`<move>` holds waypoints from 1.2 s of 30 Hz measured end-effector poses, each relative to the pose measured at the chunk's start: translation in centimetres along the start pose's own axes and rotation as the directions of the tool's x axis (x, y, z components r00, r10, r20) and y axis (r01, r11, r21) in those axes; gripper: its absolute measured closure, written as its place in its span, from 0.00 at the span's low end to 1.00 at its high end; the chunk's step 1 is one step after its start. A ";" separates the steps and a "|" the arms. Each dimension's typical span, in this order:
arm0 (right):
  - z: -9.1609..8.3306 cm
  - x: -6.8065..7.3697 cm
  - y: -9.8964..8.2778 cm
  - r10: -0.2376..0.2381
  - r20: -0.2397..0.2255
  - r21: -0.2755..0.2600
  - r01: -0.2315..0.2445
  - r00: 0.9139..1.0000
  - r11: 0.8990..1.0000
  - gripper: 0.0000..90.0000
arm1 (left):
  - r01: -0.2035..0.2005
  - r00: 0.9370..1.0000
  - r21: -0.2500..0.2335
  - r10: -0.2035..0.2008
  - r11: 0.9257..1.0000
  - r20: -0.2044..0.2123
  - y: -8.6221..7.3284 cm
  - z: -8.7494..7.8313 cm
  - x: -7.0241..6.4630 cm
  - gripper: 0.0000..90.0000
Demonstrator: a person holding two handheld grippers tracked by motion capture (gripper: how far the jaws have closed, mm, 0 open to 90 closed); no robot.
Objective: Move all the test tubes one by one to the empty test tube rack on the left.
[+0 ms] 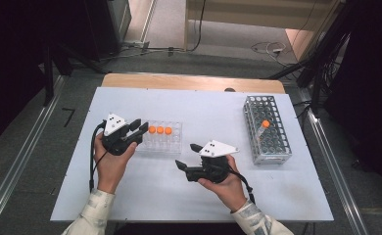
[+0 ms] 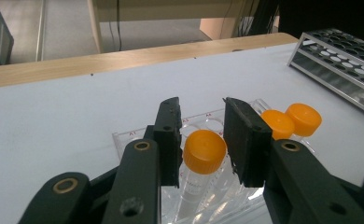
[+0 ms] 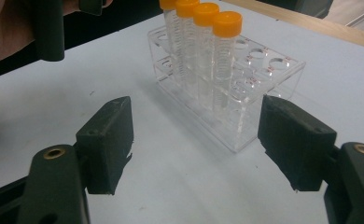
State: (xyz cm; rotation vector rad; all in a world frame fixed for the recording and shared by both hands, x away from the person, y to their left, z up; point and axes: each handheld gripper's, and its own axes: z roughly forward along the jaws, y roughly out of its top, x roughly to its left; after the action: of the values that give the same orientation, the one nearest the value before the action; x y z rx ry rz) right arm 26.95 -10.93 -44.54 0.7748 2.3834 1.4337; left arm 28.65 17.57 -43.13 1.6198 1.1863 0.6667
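While the left gripper (image 2: 202,140) seems just released, jaws flanking an orange-capped tube (image 2: 203,151) seated in the clear rack (image 2: 124,137), right gripper (image 3: 194,140) idle, agape: withdrawing crookedly could snag that cap.

Clear glossy plastic rack (image 3: 227,93)

Orange caps (image 2: 204,151) on clear tubes (image 3: 221,65) with fine printed scale marks. Transparent rack (image 3: 245,100) with small red labels. Black tongs (image 2: 202,140) with brass-coloured rivets, white three-cornered plate with black dots. Pale blue-white desk (image 1: 208,105), light wooden edge. Grey metal grid rack (image 1: 267,129), one orange cap inside. Light patterned sleeves (image 1: 95,211).
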 end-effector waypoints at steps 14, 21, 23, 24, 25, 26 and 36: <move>-0.3 -0.3 0.0 -0.001 0.012 -0.010 0.001 1.000 1.000 0.28 | 0.043 0.997 -0.037 -0.040 0.998 0.065 0.2 -1.6 -0.6 0.52; -0.8 -0.7 -0.1 0.005 0.033 -0.007 -0.005 0.999 1.000 0.28 | 0.089 0.993 -0.029 -0.087 0.996 0.076 -0.3 -2.3 -1.2 0.26; -1.0 -1.0 -0.2 0.012 0.040 -0.011 -0.011 0.999 1.000 0.28 | 0.095 0.992 -0.029 -0.092 0.995 0.082 -0.3 -2.6 -1.4 0.24; -1.2 -1.2 -0.3 0.015 0.046 -0.013 -0.014 0.999 1.000 0.28 | 0.100 0.991 -0.033 -0.097 0.994 0.088 -0.3 -2.7 -1.4 0.24; -1.4 -1.4 -0.3 0.015 0.054 -0.017 -0.014 0.998 1.000 0.28 | 0.101 0.991 -0.036 -0.098 0.994 0.094 -0.3 -2.9 -1.5 0.24; -1.6 -1.6 -0.4 0.022 0.060 -0.021 -0.021 0.998 1.000 0.28 | 0.105 0.990 -0.042 -0.101 0.994 0.097 -0.2 -3.0 -1.6 0.24; -4.9 -4.7 -0.7 0.075 0.159 -0.075 -0.064 0.984 0.995 0.28 | 0.086 0.991 -0.030 -0.082 0.996 0.106 -0.5 -3.2 -2.1 0.23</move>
State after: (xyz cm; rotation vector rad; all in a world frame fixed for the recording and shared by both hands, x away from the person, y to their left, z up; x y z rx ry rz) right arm 28.34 -17.46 -43.00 0.9278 2.1947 1.4139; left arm 24.98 16.87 -42.17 1.5483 1.1540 0.5397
